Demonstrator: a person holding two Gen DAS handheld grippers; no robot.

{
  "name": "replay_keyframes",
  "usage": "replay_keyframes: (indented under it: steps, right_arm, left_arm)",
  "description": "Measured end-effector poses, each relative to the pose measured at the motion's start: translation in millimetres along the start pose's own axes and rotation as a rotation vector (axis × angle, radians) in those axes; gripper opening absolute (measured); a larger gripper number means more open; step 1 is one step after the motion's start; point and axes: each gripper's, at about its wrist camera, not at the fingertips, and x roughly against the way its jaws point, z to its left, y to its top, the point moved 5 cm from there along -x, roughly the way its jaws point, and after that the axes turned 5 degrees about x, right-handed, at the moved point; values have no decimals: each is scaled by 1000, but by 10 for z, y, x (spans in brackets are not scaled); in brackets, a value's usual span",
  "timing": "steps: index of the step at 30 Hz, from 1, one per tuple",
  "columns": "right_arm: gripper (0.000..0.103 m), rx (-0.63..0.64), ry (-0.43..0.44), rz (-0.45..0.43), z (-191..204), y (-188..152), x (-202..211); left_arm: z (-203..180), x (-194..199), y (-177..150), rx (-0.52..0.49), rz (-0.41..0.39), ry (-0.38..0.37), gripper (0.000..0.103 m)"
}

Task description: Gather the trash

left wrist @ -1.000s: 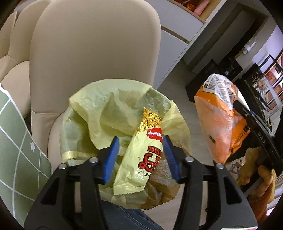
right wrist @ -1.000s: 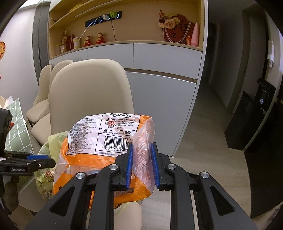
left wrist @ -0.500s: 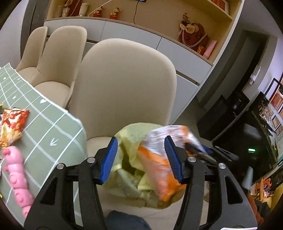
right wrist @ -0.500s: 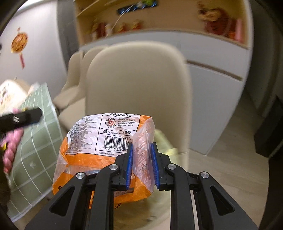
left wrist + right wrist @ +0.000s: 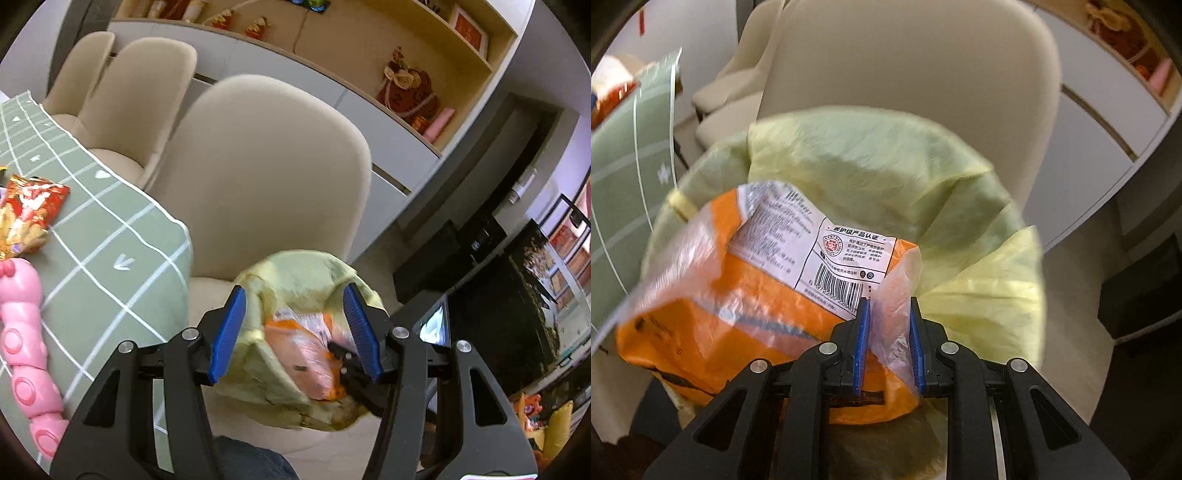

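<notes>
Trash bag first, from the left wrist view: a pale yellow-green trash bag [image 5: 295,273] sits open on the seat of a beige chair [image 5: 266,166], and the left hand-held gripper [image 5: 295,332] hangs above its mouth with its blue pads spread wide and nothing between them touching either pad. Inside the bag's mouth lies an orange wrapper [image 5: 306,347], with the black tip of the right hand-held gripper [image 5: 341,360] at its right edge. To the left, the worktop [image 5: 110,236] wears a green checked cloth; on it lie a red-and-gold snack packet [image 5: 27,214] and a pink toy [image 5: 22,332], well apart from the bag. Two more beige chairs [image 5: 122,99] stand farther back along the worktop, and a cabinet with shelves [image 5: 369,85] runs behind them.

From the right wrist view, the right hand-held gripper [image 5: 886,343] points steeply down into the trash bag [image 5: 886,177], its pads drawn close and pinching a clear flap of the orange wrapper [image 5: 738,288]. The wrapper's white label with a barcode faces up, and most of its body lies to the left of the pads, over the bag's opening. The chair back [image 5: 905,55] rises just behind the bag, and the green cloth of the worktop [image 5: 624,166] shows at the left edge, blurred.
</notes>
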Motion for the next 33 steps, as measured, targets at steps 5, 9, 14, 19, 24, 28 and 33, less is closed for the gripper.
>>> replay_keyframes:
  steps: [5, 9, 14, 19, 24, 28, 33]
  right_arm:
    - [20, -45, -110, -47, -71, 75, 40]
    - [21, -110, -55, -71, -114, 117, 58]
    - [44, -155, 31, -121, -192, 38, 222]
    - [53, -181, 22, -226, -240, -60, 668]
    - [53, -182, 104, -273, -56, -146, 1131]
    - [53, -129, 100, -329, 218, -174, 1484]
    - [53, -125, 80, -436, 513, -109, 1911]
  left_arm:
    - [120, -56, 28, 46, 7, 20, 52]
    - [124, -69, 10, 39, 12, 18, 52]
    - [106, -60, -20, 29, 10, 12, 53]
    - [40, 92, 33, 17, -4, 49, 56]
    - [-130, 375, 35, -74, 15, 97, 57]
    - [-82, 738, -32, -123, 18, 106, 57]
    - [390, 1323, -94, -139, -35, 229, 57]
